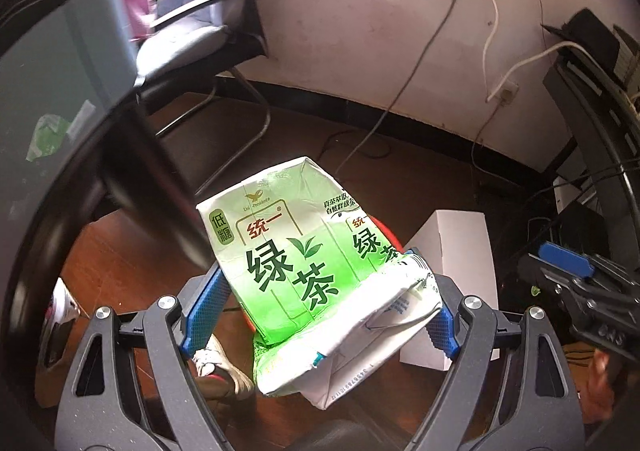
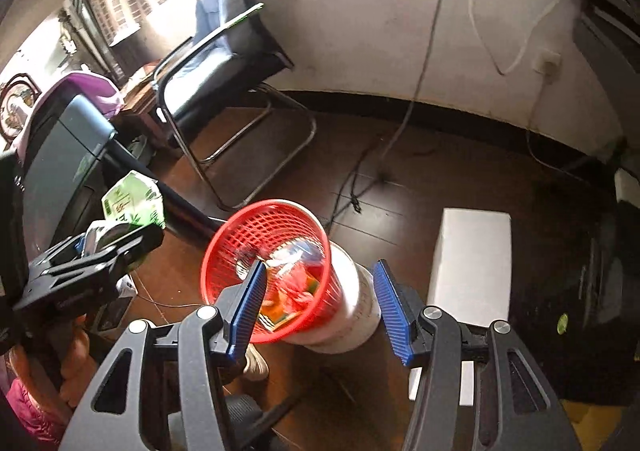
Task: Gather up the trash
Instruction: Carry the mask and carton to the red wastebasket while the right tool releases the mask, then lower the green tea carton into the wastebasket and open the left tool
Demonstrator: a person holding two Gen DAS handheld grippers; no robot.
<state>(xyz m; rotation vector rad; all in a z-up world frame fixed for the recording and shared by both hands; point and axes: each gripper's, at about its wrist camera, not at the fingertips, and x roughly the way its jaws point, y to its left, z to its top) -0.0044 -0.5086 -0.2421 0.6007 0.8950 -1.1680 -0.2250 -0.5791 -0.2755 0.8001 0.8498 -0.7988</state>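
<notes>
A crumpled green-tea carton (image 1: pixel 296 251), green and white with printed characters, hangs above the wooden floor. My left gripper (image 1: pixel 320 263) is shut on it, with a blue pad pressing on each side. The right wrist view shows that same carton (image 2: pixel 132 203) at the far left. Below sits a red mesh wastebasket (image 2: pixel 240 235) on a white cylinder, with colourful scraps inside. Only its red edge (image 1: pixel 384 231) peeks out behind the carton in the left wrist view. My right gripper (image 2: pixel 320 263) hovers open above the basket with nothing between its fingers.
A white box (image 2: pixel 472 263) lies on the floor right of the basket. A black chair (image 2: pixel 224 63) with a blue garment stands by the wall, and cables (image 2: pixel 360 187) trail across the floor. A dark grey desk edge (image 1: pixel 80 71) fills the left. A shoe (image 1: pixel 216 367) shows below.
</notes>
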